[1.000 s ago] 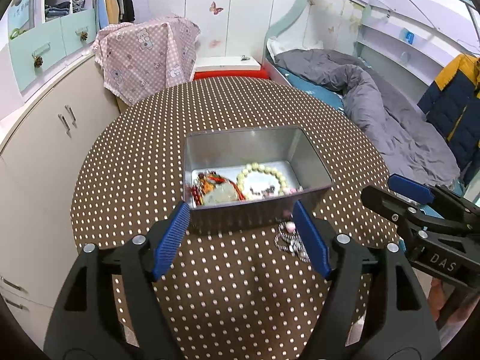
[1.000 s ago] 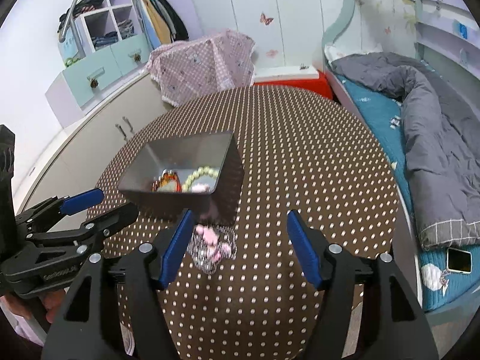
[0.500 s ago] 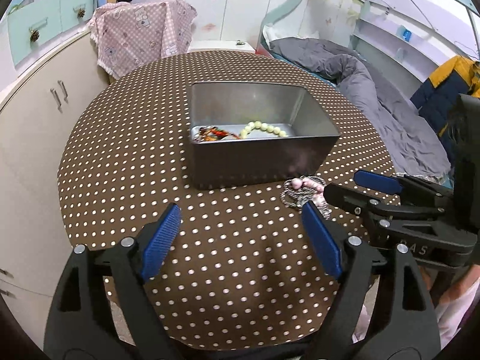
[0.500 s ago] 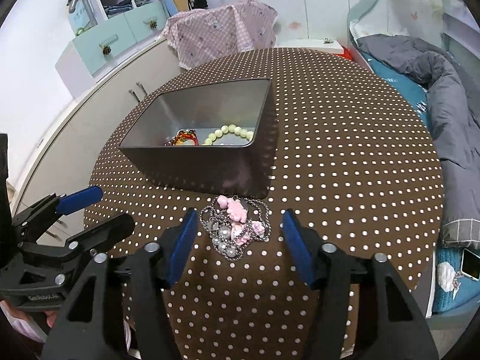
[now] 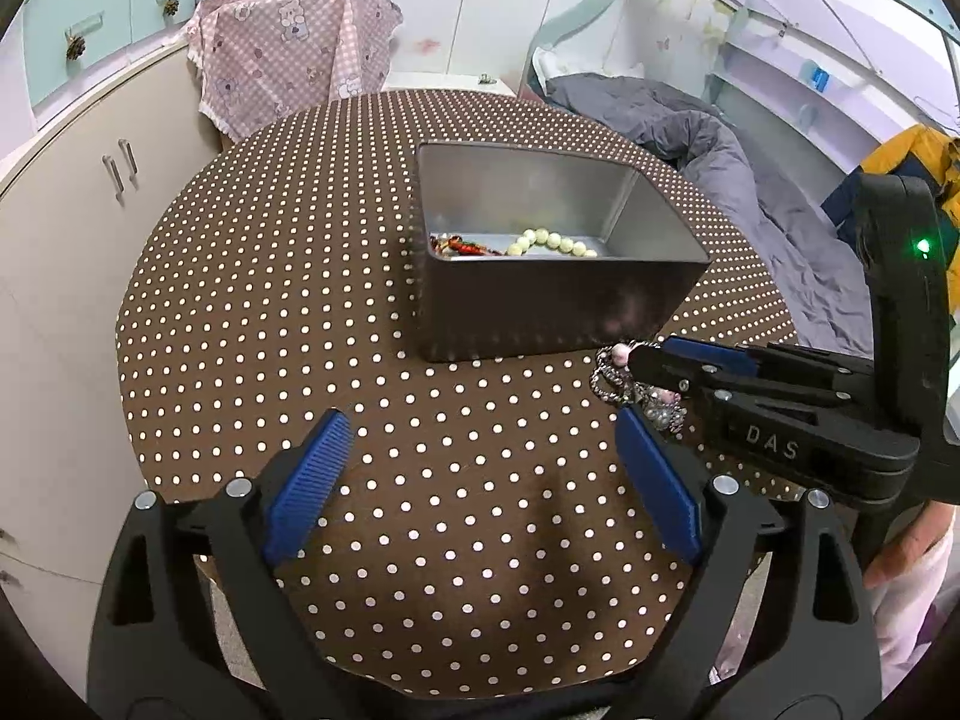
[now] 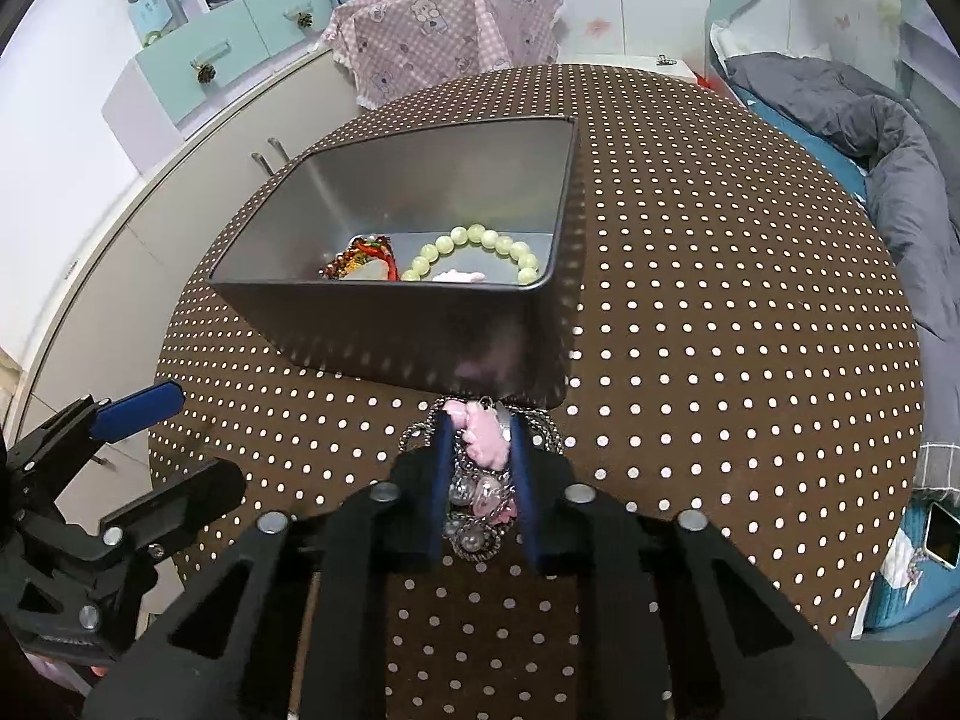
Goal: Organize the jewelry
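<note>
left gripper (image 5: 480,474): black frame with blue ribbed pads, jaws spread wide, nothing between them, held over the near part of the table.
right gripper (image 6: 480,474): black frame with blue pads, jaws drawn in close on the silver chain necklace with pink charms and clear beads (image 6: 480,468); the pads press its sides.
necklace: bunched on the tablecloth just in front of the near wall of the tin, at the tin's right corner; in the left view it shows at (image 5: 624,384), partly hidden behind the right gripper's tip (image 5: 660,360).
table: round, covered in brown cloth with white polka dots (image 5: 270,312).
container: grey rectangular metal tin (image 6: 408,330), open top, upright on the cloth.
contents of tin: pale green bead bracelet (image 6: 474,249) on the floor of the tin at its right side; red and orange beaded piece (image 6: 360,261) at its left, just beside the bracelet; something whitish lies inside the bracelet's loop, too hidden to name.
beyond the table: pink checked cloth with bear print (image 5: 294,54) draped over something; grey duvet on a bed (image 5: 720,138) to the right.
</note>
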Demonstrator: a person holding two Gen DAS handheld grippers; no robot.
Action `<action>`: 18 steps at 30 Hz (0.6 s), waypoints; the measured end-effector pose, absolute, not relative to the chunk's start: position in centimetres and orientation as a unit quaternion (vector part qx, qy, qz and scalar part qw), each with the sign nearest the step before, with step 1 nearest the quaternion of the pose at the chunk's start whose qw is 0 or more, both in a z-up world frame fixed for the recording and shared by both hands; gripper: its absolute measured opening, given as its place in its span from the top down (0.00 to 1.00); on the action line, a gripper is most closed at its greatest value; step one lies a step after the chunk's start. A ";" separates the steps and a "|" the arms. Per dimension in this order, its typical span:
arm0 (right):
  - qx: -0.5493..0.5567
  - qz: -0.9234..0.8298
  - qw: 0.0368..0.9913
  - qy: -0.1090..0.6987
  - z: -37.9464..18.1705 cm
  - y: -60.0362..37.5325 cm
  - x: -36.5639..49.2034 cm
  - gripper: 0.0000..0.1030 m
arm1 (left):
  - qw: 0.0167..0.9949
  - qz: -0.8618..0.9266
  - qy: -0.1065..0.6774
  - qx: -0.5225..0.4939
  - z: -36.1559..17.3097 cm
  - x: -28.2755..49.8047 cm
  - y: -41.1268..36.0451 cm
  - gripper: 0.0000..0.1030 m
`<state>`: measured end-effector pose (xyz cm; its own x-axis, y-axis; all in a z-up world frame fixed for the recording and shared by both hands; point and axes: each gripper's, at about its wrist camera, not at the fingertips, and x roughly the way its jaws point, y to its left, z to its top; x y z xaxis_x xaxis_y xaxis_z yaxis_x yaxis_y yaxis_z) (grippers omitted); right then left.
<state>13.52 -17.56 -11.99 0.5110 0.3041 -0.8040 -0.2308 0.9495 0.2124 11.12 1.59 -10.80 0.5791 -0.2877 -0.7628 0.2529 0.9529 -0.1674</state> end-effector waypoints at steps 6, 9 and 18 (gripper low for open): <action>0.041 0.152 0.874 0.459 -11.3 -17.8 13.1 0.88 | 0.886 -0.150 0.439 -0.019 -11.0 11.4 1.4 0.14; 0.041 0.154 0.877 0.453 -10.8 -17.8 12.9 0.89 | 0.885 -0.151 0.440 -0.017 -11.0 11.7 1.4 0.14; 0.048 0.150 0.885 0.438 -9.9 -18.7 12.0 0.97 | 0.885 -0.152 0.441 -0.010 -10.9 12.0 0.5 0.14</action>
<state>11.96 -18.72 -9.93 0.5705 0.3079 -0.7614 -0.2245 0.9502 0.2161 11.97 0.54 -10.89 0.5652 -0.2786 -0.7765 0.2603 0.9534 -0.1526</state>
